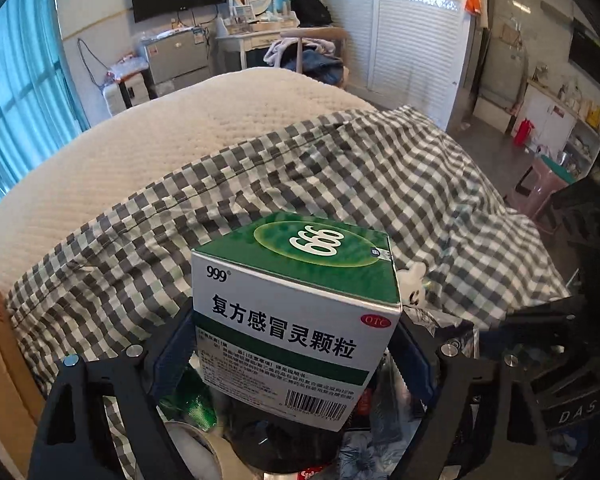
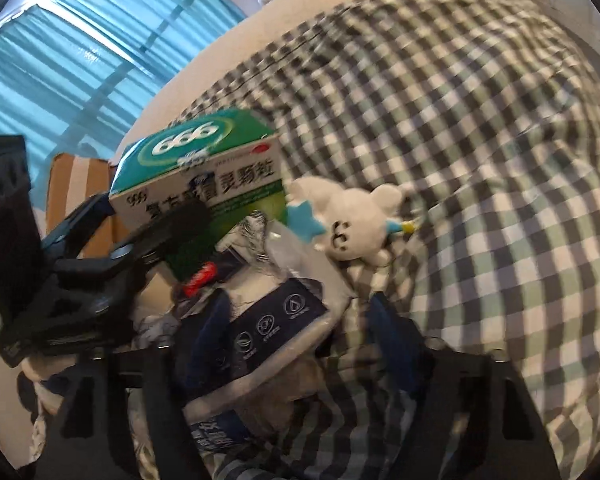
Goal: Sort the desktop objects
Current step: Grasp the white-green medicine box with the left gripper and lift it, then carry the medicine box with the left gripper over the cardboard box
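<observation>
My left gripper (image 1: 296, 354) is shut on a green and white 999 medicine box (image 1: 296, 312) and holds it above a pile of small items. The box also shows in the right wrist view (image 2: 204, 168), held by the left gripper (image 2: 160, 240). My right gripper (image 2: 300, 320) is open over a dark blue and white wipes pack (image 2: 276, 328) that lies between its fingers. A small white plush toy (image 2: 356, 224) with a blue star lies beside the pile; a bit of it shows in the left wrist view (image 1: 414, 284).
A grey checked quilt (image 1: 340, 176) covers the bed, with a cream mattress (image 1: 180, 128) behind. A cardboard box (image 1: 0, 360) stands at the left. The pile holds a green packet (image 1: 196, 404), a dark round lid (image 1: 276, 440) and a red item (image 2: 200, 278).
</observation>
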Available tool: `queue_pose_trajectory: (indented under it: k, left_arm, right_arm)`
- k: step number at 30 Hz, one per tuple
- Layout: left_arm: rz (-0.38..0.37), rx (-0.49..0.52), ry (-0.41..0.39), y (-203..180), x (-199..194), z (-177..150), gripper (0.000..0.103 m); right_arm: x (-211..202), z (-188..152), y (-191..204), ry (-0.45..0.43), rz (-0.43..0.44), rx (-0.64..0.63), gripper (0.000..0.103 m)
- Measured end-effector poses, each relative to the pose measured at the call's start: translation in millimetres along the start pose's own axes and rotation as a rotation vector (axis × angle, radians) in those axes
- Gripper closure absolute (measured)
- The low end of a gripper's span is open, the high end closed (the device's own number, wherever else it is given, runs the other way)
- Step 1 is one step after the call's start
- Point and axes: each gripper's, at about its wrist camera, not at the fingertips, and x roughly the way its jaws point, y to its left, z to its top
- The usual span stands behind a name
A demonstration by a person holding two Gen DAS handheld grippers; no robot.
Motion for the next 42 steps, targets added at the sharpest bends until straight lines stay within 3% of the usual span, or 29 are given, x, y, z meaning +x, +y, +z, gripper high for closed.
queue_pose_trajectory:
  k: [1, 2, 4, 10, 23, 29, 42]
  left_arm:
    - [0.01, 0.007, -0.006, -1.9, -0.9, -1.2, 0.015]
    - [0.019, 0.013, -0.011, -3.7, -2.3, -2.8, 0.016]
    - [0.037, 0.014, -0.023, -5.2, -6.7, -4.3, 0.016]
    - [0.117, -0.014, -0.082, -5.7, -29.7, -4.8, 0.017]
    - [0.249, -0.094, -0.256, -7.8, -120.2, -1.2, 0.017]
    - [0.27, -0.118, -0.311, -17.9, -160.1, -8.0, 0.017]
    - [0.417, -0.221, -0.447, -12.9, -254.1, -30.8, 0.017]
  right_arm:
    - [2.7, -0.1, 2.3, 0.009, 0.008, -0.01, 0.07]
    - [4.1, -0.1, 4.3, 0.009, -0.005, -0.019, 0.07]
    - [2.7, -0.2, 7.9, 0.0, -0.012, -0.027, 0.084]
    - [-10.3, -3.1, 13.1, -0.054, -0.039, -0.044, 0.094]
    - [-58.7, -13.0, 41.4, -0.253, -0.102, -0.117, 0.096]
    - [-81.2, -21.2, 70.1, -0.349, -0.117, -0.163, 0.097]
    - [-134.5, -44.8, 142.2, -0.558, -0.19, -0.293, 0.097]
